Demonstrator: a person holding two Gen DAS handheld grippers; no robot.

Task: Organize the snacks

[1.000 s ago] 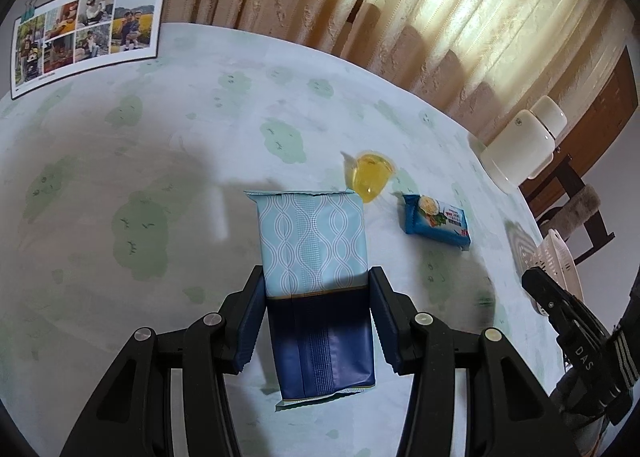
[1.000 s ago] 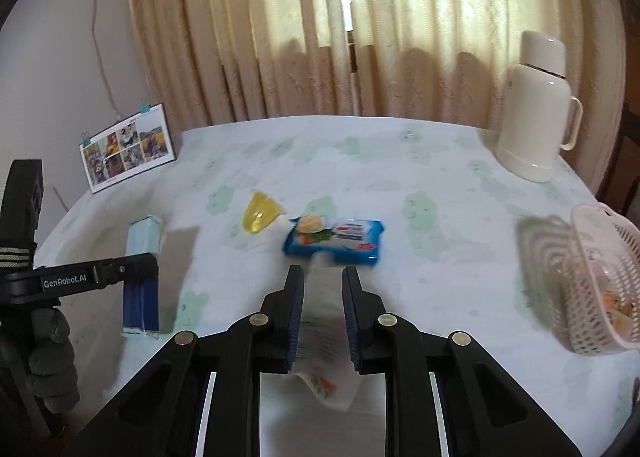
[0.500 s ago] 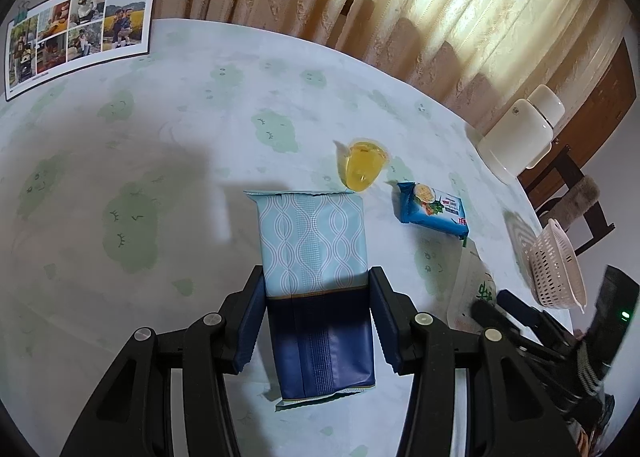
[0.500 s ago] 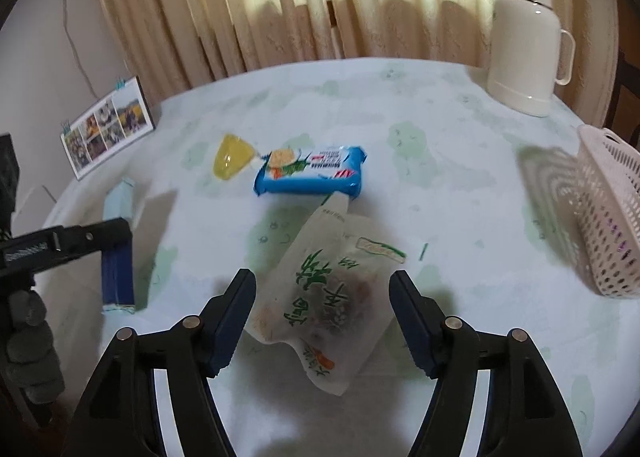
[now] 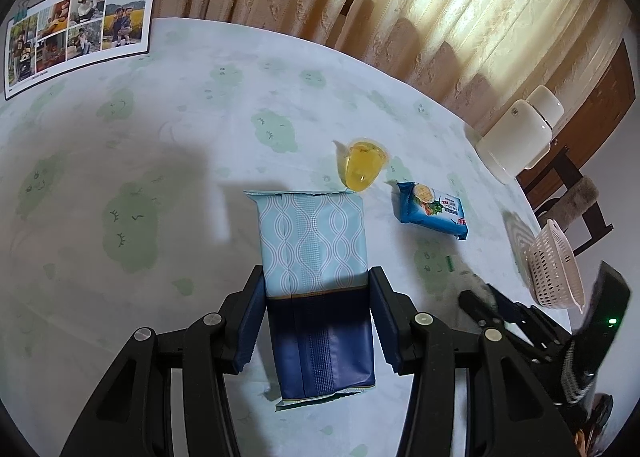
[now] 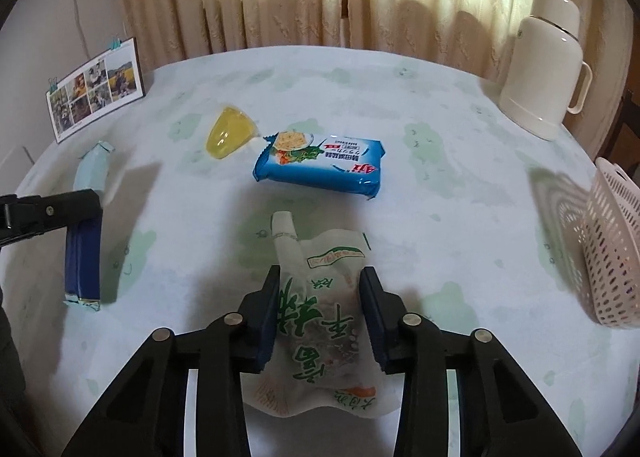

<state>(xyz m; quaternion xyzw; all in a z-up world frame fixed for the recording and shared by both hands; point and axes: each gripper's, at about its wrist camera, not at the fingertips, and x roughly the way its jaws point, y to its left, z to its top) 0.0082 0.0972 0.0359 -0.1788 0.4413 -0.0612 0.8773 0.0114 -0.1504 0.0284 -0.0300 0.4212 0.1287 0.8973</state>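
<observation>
A second ago my right gripper (image 6: 319, 309) hung shut above the surface (image 6: 420, 193); half a second ago its jaws stood wide over the white pouch (image 6: 320, 321). Now it sits lower and the jaws are closing, the pouch between them and the pads just at its sides. My left gripper (image 5: 316, 309) has not shifted: its jaws hold a narrow grip on the blue packet (image 5: 316, 269), which stands on edge on the surface, left of the pouch.

Only the right view shows the pouch and the full shape of the white flask (image 6: 540, 65); the left view shows the packet's patterned face, which the right view sees edge-on.

Counted: four snacks, namely the pouch, the blue packet, one blue noodle pack (image 6: 320, 165) just beyond the pouch, and one yellow jelly cup (image 6: 228, 133) beyond the pouch, to its left. One pink basket (image 6: 612, 249) stands well right of the pouch, and one photo sheet (image 6: 96, 89) far left of it.
</observation>
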